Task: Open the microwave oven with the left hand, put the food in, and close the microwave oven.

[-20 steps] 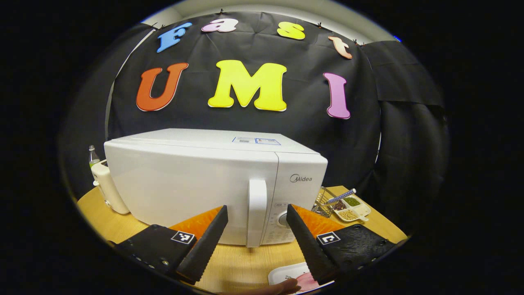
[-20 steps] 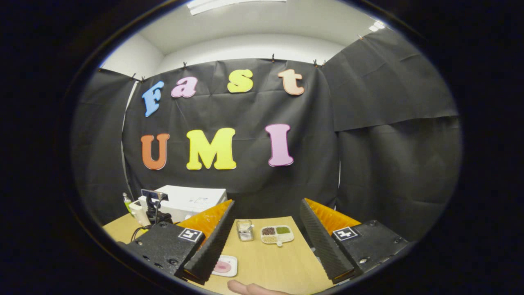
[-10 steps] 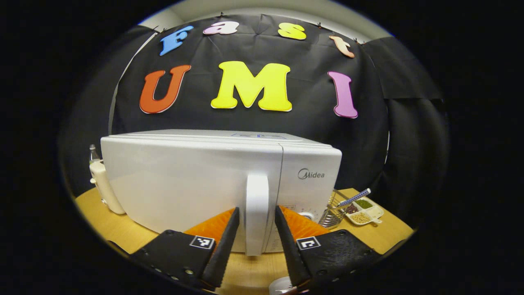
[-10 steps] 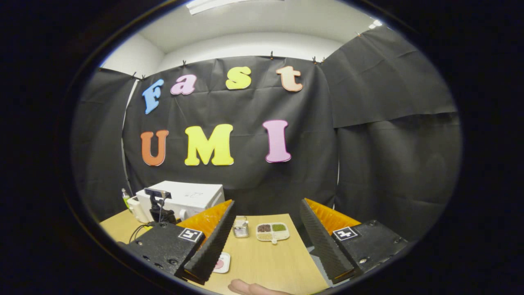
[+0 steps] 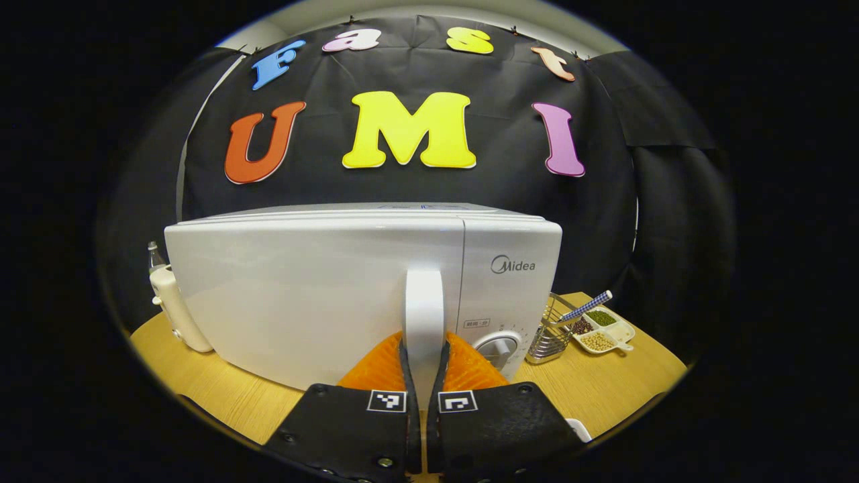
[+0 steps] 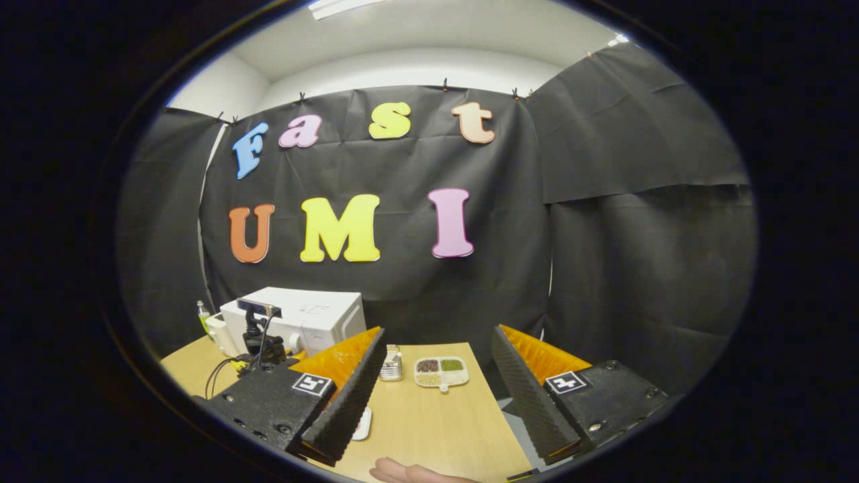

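Observation:
The white microwave (image 5: pixel 322 282) stands on the wooden table (image 5: pixel 221 396) with its door flush against the body. My left gripper (image 5: pixel 424 345) is shut on the lower part of the vertical white door handle (image 5: pixel 424 302), one finger on each side. In the right gripper view the microwave (image 6: pixel 319 318) sits far left with the left gripper's device (image 6: pixel 258 339) in front of it. My right gripper (image 6: pixel 437 334) hangs open over the table with nothing between its fingers. A white plate with pink food (image 6: pixel 364 424) lies half hidden behind its left finger.
A wire basket (image 5: pixel 547 335) and a divided dish of beans (image 5: pixel 600 332) stand right of the microwave. A white appliance and a bottle (image 5: pixel 174 312) stand at its left. A person's fingertip (image 6: pixel 402 473) shows at the bottom of the right gripper view.
My left gripper went from wide open in front of the handle to shut on it, moving closer to the microwave. The right gripper stayed open and drifted slightly.

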The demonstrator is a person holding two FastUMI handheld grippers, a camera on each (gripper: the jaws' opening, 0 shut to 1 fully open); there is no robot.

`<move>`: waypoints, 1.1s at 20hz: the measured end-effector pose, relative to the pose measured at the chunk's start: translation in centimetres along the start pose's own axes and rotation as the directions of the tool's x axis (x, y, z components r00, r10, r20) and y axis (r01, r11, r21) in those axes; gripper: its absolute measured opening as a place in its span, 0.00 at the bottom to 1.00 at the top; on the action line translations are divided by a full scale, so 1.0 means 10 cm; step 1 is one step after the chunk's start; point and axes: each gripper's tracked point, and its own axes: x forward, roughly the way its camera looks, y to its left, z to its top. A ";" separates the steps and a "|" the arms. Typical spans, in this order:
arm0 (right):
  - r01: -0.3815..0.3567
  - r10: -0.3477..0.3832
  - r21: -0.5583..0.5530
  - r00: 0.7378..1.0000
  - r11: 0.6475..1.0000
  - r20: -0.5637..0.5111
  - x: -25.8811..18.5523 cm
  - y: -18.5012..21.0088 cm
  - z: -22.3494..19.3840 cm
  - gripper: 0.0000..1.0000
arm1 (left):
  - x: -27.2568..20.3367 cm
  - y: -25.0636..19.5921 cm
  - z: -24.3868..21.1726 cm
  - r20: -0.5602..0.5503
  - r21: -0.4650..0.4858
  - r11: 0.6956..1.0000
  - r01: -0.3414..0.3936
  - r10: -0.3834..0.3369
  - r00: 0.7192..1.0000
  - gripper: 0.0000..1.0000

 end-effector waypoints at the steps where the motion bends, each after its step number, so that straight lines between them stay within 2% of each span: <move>1: 0.001 -0.001 -0.001 1.000 1.000 -0.003 0.00 0.00 -0.02 0.92 | -0.03 0.00 -0.02 -0.013 -0.012 1.000 0.003 -0.004 1.000 0.04; 3: 0.005 -0.005 -0.006 1.000 1.000 -0.006 0.00 -0.01 -0.04 0.92 | -0.20 0.01 0.00 0.004 -0.011 1.000 0.006 -0.006 1.000 0.04; 4: 0.007 -0.007 -0.006 1.000 1.000 -0.009 -0.01 0.00 -0.06 0.92 | -0.29 0.01 -0.05 0.005 -0.005 0.999 0.038 -0.038 0.999 0.00; 5: 0.006 -0.006 -0.005 1.000 1.000 -0.012 0.00 0.03 -0.09 0.92 | -0.37 0.02 -0.06 0.019 -0.019 0.997 0.073 -0.072 0.997 0.04; 7: -0.005 0.005 -0.008 1.000 1.000 -0.023 0.00 0.10 -0.15 0.92 | -0.57 0.05 -0.11 0.011 -0.064 0.991 0.119 -0.119 0.993 0.06; 14: -0.041 0.040 -0.019 0.997 0.999 -0.059 -0.07 0.38 -0.39 0.92 | -1.27 0.34 -0.23 0.013 0.026 0.987 0.157 -0.157 0.987 0.07; 17: -0.062 0.059 -0.037 0.995 0.997 -0.081 -0.12 0.52 -0.51 0.92 | -1.56 0.57 -0.28 0.024 0.024 0.989 0.146 -0.147 0.989 0.06; 22: -0.091 0.086 -0.046 0.992 0.995 -0.096 -0.19 0.71 -0.62 0.92 | -2.03 1.07 -0.36 0.045 0.038 0.996 0.078 -0.080 0.996 0.06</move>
